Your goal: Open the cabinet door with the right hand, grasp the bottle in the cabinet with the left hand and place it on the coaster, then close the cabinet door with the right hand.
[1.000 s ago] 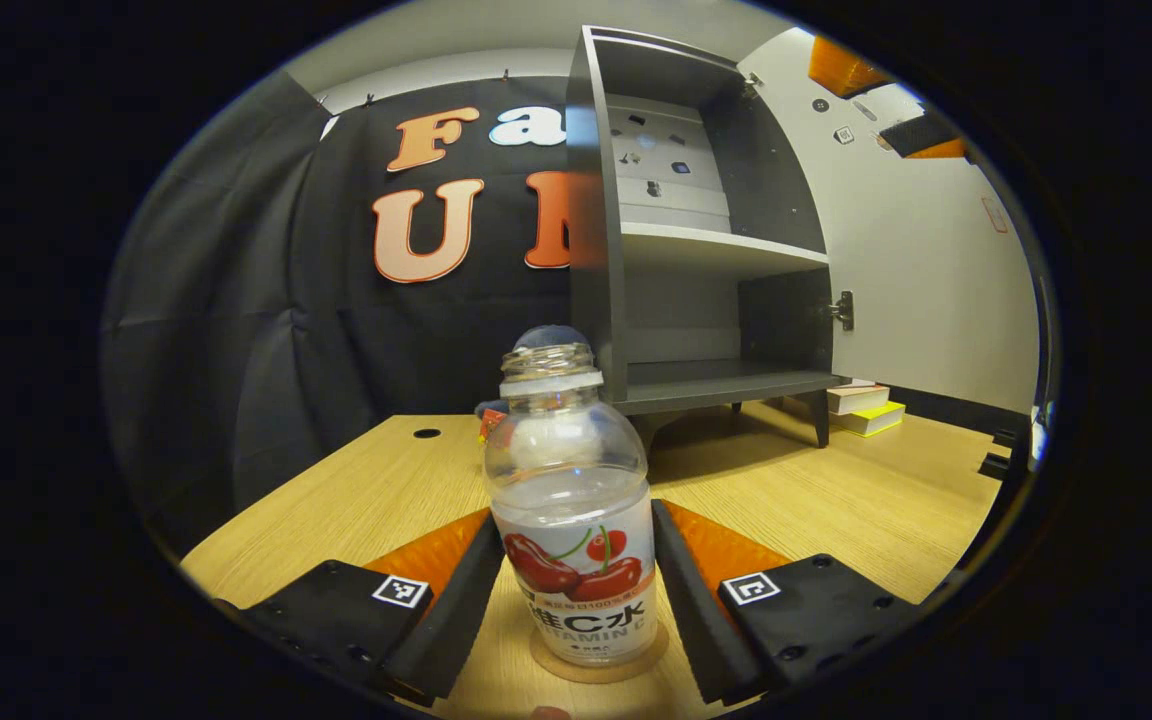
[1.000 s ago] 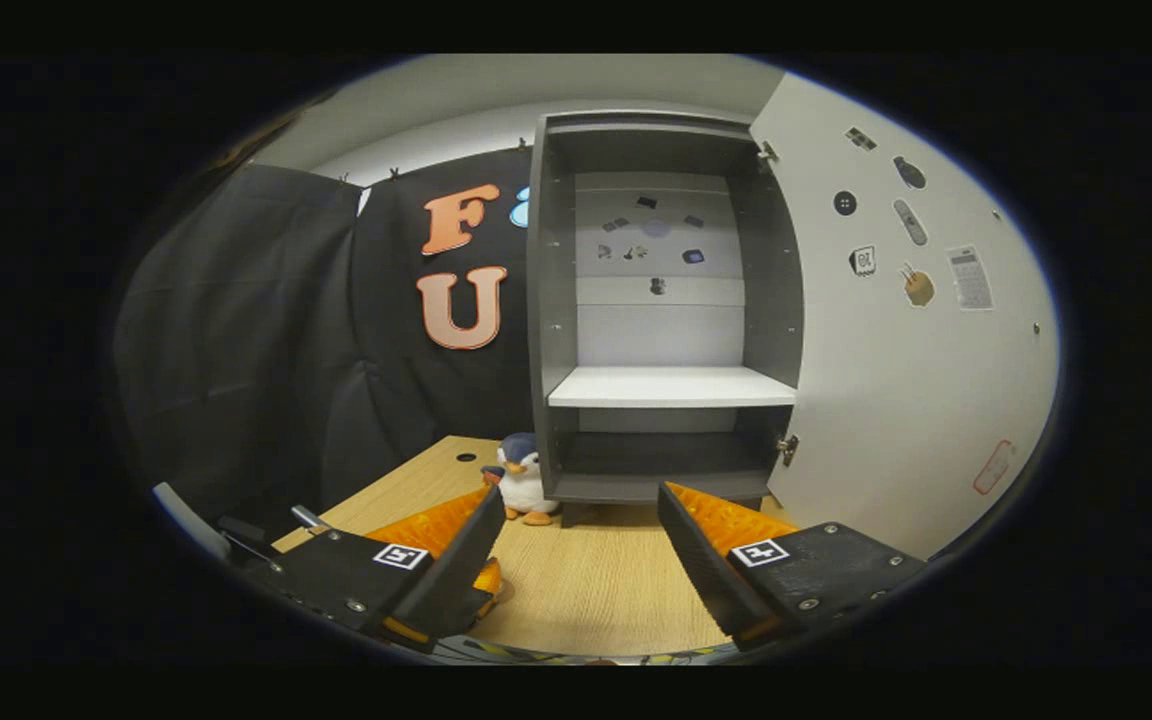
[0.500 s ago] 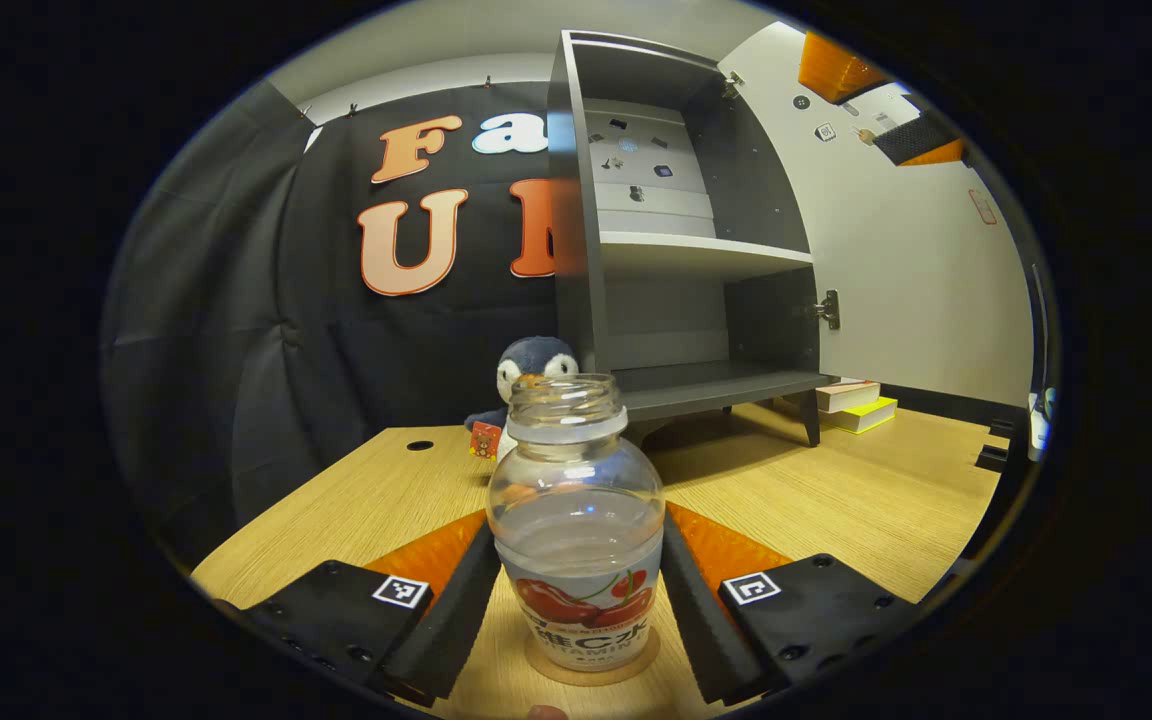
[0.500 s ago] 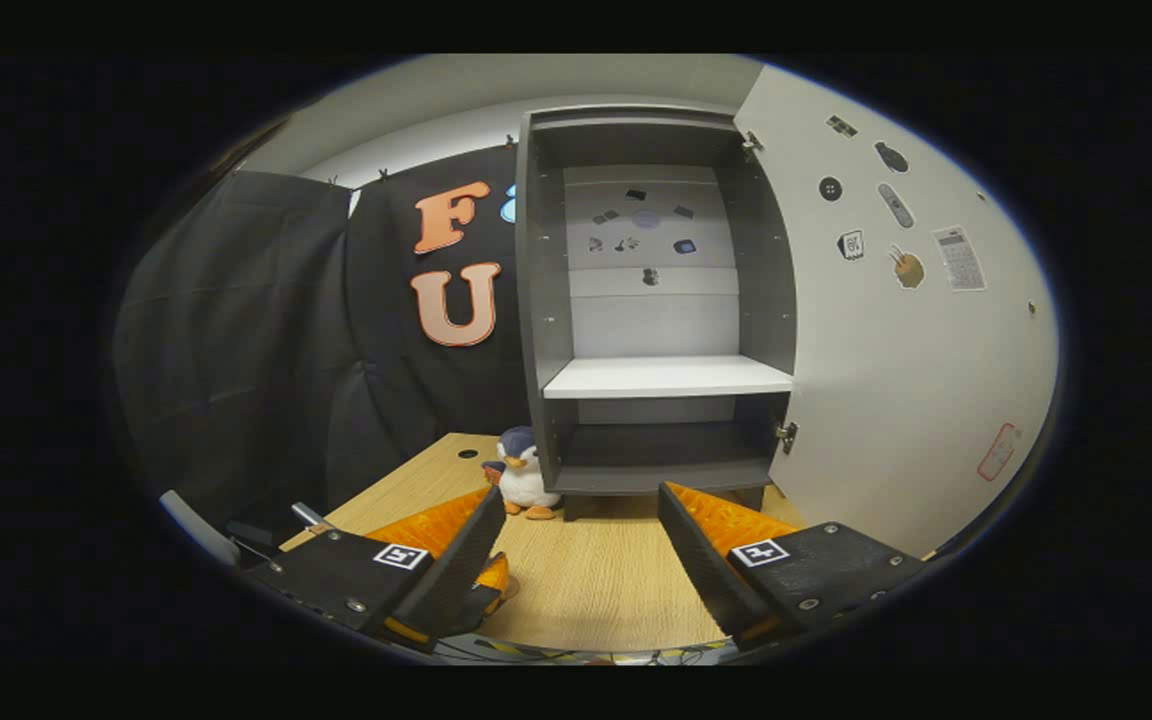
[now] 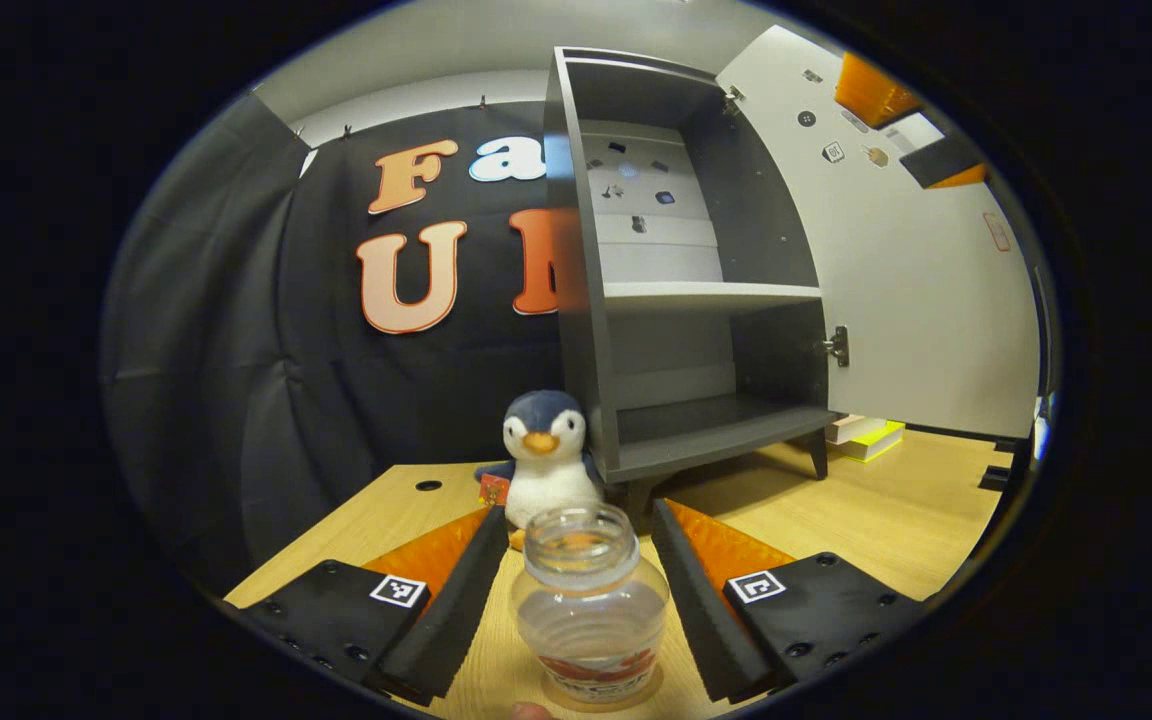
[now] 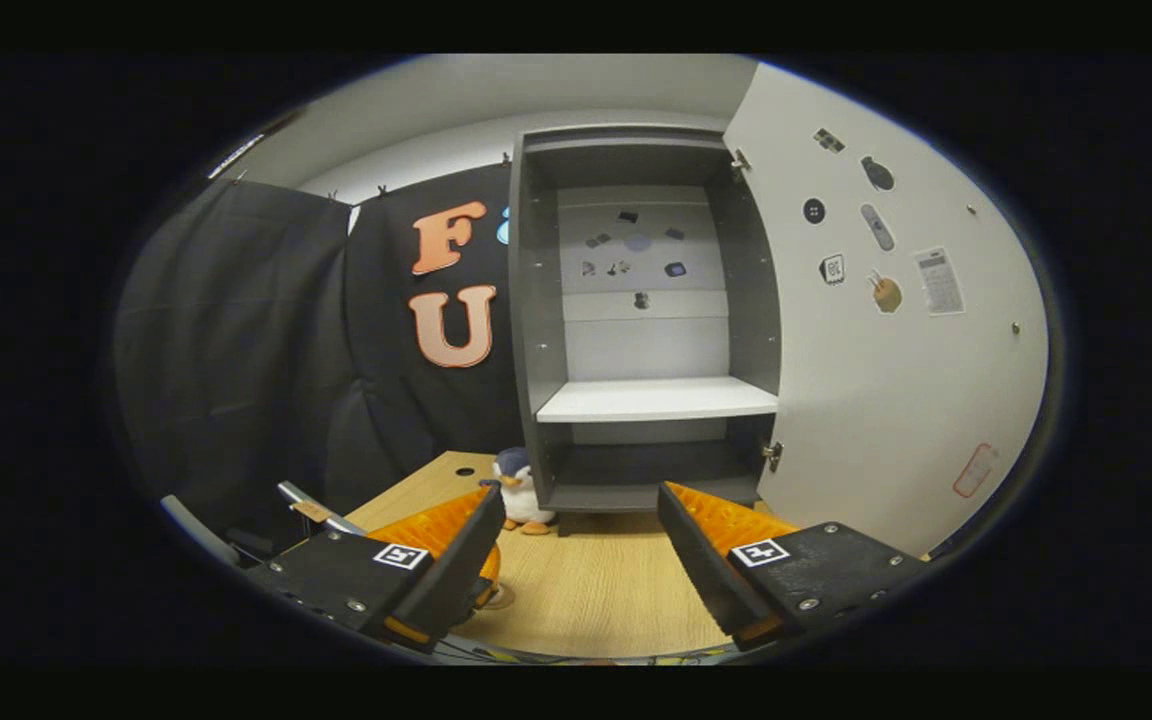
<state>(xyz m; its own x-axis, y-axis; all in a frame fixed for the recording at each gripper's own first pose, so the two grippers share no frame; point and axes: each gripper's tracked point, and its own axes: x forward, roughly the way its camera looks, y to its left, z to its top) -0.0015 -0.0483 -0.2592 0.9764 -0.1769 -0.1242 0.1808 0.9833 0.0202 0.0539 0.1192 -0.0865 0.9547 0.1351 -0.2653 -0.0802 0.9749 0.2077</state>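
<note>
A clear capless bottle (image 5: 591, 610) with a cherry label stands upright on a round coaster (image 5: 636, 697), low between my left gripper's fingers. My left gripper (image 5: 576, 590) is open and sits above the bottle's shoulder, with both fingers off the glass. The grey cabinet (image 5: 581, 300) stands behind with its white door (image 5: 916, 300) swung wide to the right, and its shelves are bare. In the right gripper view my right gripper (image 6: 571, 560) is open with nothing between its fingers, facing the cabinet (image 6: 536, 350) and its door (image 6: 886, 400).
A plush penguin (image 5: 546, 455) sits on the wooden table (image 5: 886, 510) by the cabinet's left leg, also seen as the penguin (image 6: 516, 490) in the right gripper view. Stacked books (image 5: 866, 435) lie behind the door. A cable hole (image 5: 427, 485) marks the table's far left.
My left gripper has risen off the bottle, which stays on the coaster and sinks lower in the view, uncovering the penguin. The right gripper has drifted slightly, still open.
</note>
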